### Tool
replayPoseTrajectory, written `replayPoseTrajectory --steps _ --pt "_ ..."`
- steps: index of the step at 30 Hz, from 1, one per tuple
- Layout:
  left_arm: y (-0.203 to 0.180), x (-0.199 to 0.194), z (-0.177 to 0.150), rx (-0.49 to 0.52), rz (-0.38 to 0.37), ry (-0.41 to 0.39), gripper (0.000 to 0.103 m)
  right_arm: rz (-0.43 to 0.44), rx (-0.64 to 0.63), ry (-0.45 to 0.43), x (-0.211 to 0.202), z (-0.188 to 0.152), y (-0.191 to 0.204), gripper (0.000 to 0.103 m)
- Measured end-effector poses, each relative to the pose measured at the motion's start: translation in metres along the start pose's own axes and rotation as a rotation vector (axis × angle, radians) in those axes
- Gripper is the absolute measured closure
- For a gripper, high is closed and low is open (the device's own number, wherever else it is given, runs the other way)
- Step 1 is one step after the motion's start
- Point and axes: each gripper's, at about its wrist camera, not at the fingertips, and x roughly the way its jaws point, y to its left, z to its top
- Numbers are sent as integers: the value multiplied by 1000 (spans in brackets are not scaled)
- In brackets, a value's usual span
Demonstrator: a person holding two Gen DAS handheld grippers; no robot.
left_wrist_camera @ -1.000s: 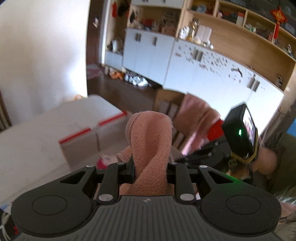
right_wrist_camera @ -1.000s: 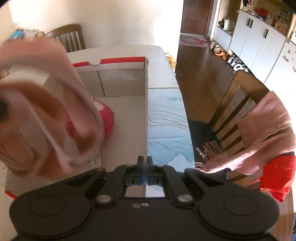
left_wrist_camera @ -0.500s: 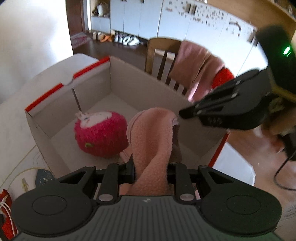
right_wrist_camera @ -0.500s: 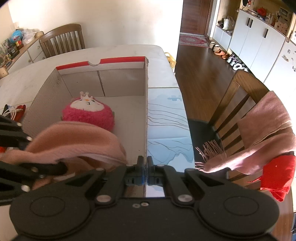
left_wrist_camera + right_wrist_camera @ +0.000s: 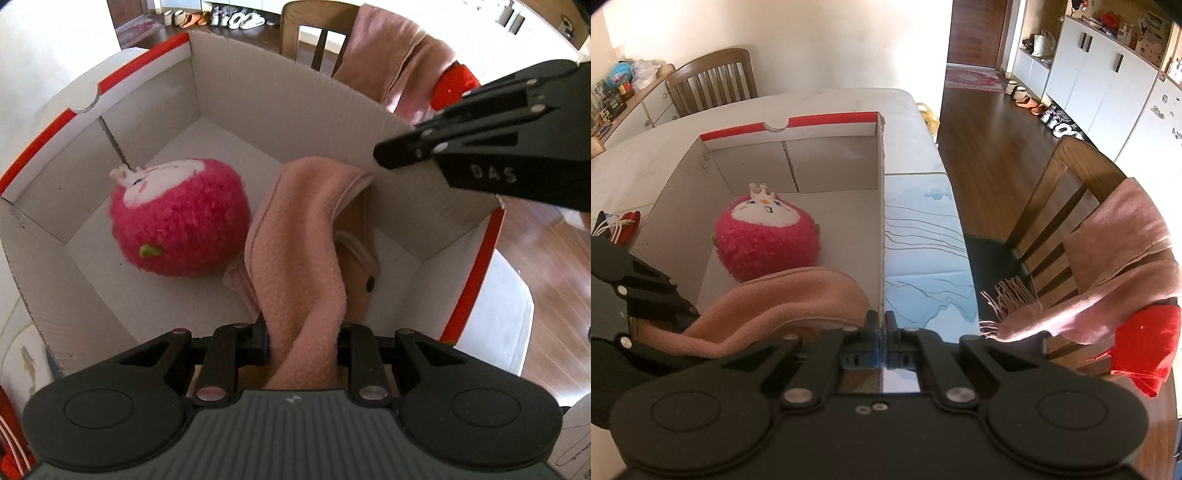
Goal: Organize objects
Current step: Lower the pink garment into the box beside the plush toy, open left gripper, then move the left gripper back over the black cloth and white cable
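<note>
Cardboard box [image 5: 280,88] with red plush toy [image 5: 177,218] and pink fleece item [image 5: 303,251] inside.

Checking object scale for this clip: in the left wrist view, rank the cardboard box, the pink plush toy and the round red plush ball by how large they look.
1. cardboard box, filling most of the frame.
2 and 3 unsure: the pink plush toy, clamped in the left gripper, looks longer than the round red plush ball, but it is nearer the camera.

A round pink plush toy [image 5: 177,218] sits in the open white cardboard box [image 5: 280,103] on the table [image 5: 798,99], a limp pink fleece cloth [image 5: 303,251] just beside it.
</note>
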Motion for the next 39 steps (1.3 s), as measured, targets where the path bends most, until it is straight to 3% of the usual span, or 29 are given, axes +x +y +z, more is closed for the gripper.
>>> replayPoseTrajectory --steps 5,9,20,28,39 --pt "0 -4 -5 -10 -7 -13 68 -1 1 2 0 0 0 101" --pt "6 -16 -11 -38 -22 -55 31 0 2 2 0 0 0 101" --pt "5 -47 -23 -69 -42 -142 29 -2 -2 1 -1 0 0 101" --pt "8 -78 -27 -107 -52 -248 29 -7 -8 1 -3 0 1 101" --pt "32 -122 -59 -249 24 -374 29 3 -22 8 -5 -5 7 100"
